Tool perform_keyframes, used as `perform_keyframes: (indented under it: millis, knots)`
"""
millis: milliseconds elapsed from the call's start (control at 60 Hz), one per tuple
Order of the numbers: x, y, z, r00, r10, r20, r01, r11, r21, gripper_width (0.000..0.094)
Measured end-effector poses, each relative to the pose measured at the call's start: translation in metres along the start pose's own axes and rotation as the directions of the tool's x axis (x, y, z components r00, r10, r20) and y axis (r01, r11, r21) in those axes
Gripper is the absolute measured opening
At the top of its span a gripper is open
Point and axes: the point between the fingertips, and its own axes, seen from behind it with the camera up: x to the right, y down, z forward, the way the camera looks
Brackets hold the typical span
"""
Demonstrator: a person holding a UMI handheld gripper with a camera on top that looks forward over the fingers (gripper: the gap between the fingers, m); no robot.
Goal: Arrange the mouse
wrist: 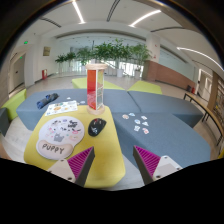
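A black computer mouse [96,127] lies on a yellow table section [75,150], just right of a round white mouse mat [60,136] printed with "PUPPY". My gripper [112,162] hovers above the near part of the yellow section, well short of the mouse. Its fingers [80,163] with magenta pads stand wide apart with nothing between them.
A tall red and white box [95,86] stands upright beyond the mouse. Several small cards [138,123] lie scattered on the grey table section [165,130] to the right. A white patterned sheet [62,106] and a dark object [47,100] lie at the far left. Plants and an open hall lie behind.
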Motion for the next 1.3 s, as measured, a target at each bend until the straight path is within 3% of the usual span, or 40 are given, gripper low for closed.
perform_keyframes:
  millis: [200, 383, 450, 600, 733, 767, 883, 1000, 1183, 1300]
  knots:
    - [-0.026, -0.009, 0.047, 0.999, 0.002, 0.045, 0.0, 1.0, -0.027, 0.0828]
    - [-0.083, -0.029, 0.098, 0.979, 0.03, 0.204, -0.033, 0.999, 0.012, 0.0826]
    - [-0.096, -0.03, 0.116, 0.968, 0.044, 0.247, -0.043, 0.999, -0.01, 0.0823]
    - [-0.076, -0.034, 0.156, 0.987, 0.024, 0.161, -0.023, 1.0, -0.006, 0.0817]
    - [-0.074, -0.033, 0.182, 0.986, 0.062, 0.158, -0.059, 0.998, -0.022, 0.0799]
    - [-0.075, -0.028, 0.186, 0.984, 0.087, 0.155, -0.081, 0.996, -0.043, 0.0616]
    - [-0.073, -0.024, 0.19, 0.981, 0.144, 0.131, -0.136, 0.989, -0.063, 0.0494]
    - [-0.088, -0.047, 0.174, 0.981, 0.104, 0.162, -0.099, 0.994, -0.036, 0.0465]
    - [-0.139, -0.119, 0.116, 0.98, 0.037, 0.195, -0.06, 0.992, 0.111, 0.0464]
    - [-0.2, -0.083, 0.105, 0.963, 0.03, 0.267, -0.041, 0.998, 0.036, 0.0462]
